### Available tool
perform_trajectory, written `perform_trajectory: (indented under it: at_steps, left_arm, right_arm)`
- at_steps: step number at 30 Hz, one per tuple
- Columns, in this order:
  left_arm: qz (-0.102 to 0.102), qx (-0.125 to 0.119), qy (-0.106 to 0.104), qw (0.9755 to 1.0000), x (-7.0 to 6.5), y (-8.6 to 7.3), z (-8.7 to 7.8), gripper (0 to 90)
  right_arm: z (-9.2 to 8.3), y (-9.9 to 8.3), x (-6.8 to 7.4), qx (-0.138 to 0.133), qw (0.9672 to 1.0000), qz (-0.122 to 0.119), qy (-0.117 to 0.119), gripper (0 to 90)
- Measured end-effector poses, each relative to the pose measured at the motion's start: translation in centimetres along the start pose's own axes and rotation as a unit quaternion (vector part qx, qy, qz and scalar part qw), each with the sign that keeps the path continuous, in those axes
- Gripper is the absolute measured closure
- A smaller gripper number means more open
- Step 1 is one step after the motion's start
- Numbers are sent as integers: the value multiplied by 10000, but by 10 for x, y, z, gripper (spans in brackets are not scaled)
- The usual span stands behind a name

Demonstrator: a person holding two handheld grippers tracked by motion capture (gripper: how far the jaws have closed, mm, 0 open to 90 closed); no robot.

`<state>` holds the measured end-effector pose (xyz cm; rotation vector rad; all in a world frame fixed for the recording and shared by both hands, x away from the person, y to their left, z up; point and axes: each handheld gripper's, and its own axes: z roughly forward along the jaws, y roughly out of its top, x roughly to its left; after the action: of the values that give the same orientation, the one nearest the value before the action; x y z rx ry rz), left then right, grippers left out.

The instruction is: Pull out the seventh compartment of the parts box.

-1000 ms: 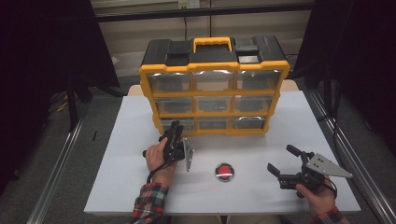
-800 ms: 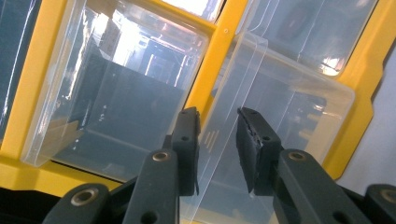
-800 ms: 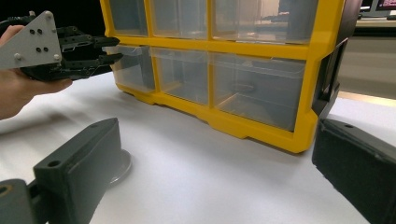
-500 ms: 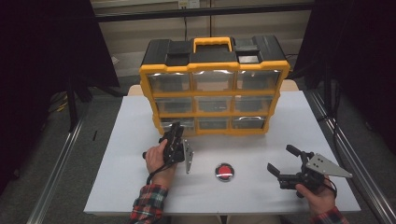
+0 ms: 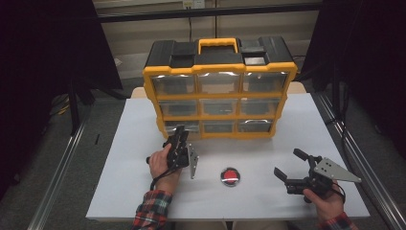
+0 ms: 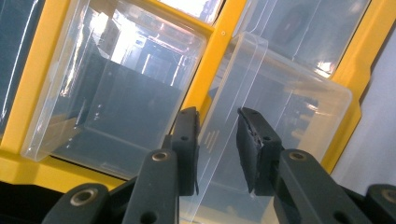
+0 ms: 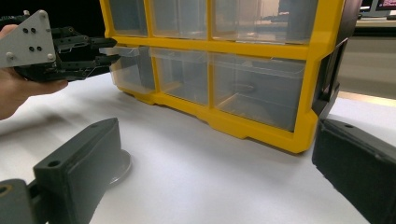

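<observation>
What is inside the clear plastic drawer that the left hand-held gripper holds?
The clear plastic bottom-left drawer, gripped by the left hand-held gripper, looks empty where visible. The black jaws cover its lower front.

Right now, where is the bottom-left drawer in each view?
High view: drawer in the lowest row, left end, at the left gripper's tips.
Left gripper view: drawer centre-right, its front edge between the jaws.
Right gripper view: drawer upper left, sticking out slightly.
Shared landmark: the yellow frame around the drawers.
</observation>
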<state>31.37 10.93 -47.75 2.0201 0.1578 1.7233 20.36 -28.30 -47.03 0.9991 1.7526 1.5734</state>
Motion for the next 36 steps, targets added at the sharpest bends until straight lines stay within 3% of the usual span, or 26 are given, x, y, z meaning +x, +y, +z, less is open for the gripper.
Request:
perform_trajectory:
  at_steps: [2,6,12,13,14,16,17,18,25,27,30,34,35,36]
  left_arm:
    - [36,-54,-88,9999,1,0,-1,697]
    - [127,-98,-5,9999,2,0,-3,698]
    - [6,-70,-109,9999,1,0,-5,697]
    - [-86,-128,-31,9999,0,0,-4,697]
    - [51,-37,-61,10000,1,0,-6,697]
    - [37,-95,-116,9999,2,0,-6,697]
    - [170,-91,-80,9998,4,1,-7,697]
    - [35,-46,-49,10000,1,0,-7,697]
    - [25,-85,-123,9999,1,0,-9,698]
    - [223,-67,-67,9997,4,1,-11,698]
    - [63,-95,-98,9999,1,0,-11,699]
    - [36,-104,-65,9999,0,0,-12,700]
    - [86,-111,-151,9998,1,1,-13,700]
    - [242,17,-90,9997,3,2,-15,701]
  right_arm:
    - [0,0,0,-8,10000,-5,0,14]
    - [0,0,0,-5,10000,-14,-3,13]
    - [0,0,0,0,10000,-2,-4,14]
    - [0,0,0,0,10000,-3,-4,14]
    - [0,0,0,-2,10000,0,-3,14]
    - [0,0,0,-16,10000,-14,-4,14]
    - [0,0,0,-17,10000,-14,-4,13]
    - [0,0,0,-16,10000,-14,-3,13]
    - [0,0,0,-5,10000,-15,-9,14]
    - [0,0,0,11,10000,-16,4,14]
    - [0,0,0,0,10000,-11,-4,14]
    - [0,0,0,-13,10000,-10,-1,13]
    - [0,0,0,-8,10000,-7,-4,13]
    - [0,0,0,4,10000,0,-5,13]
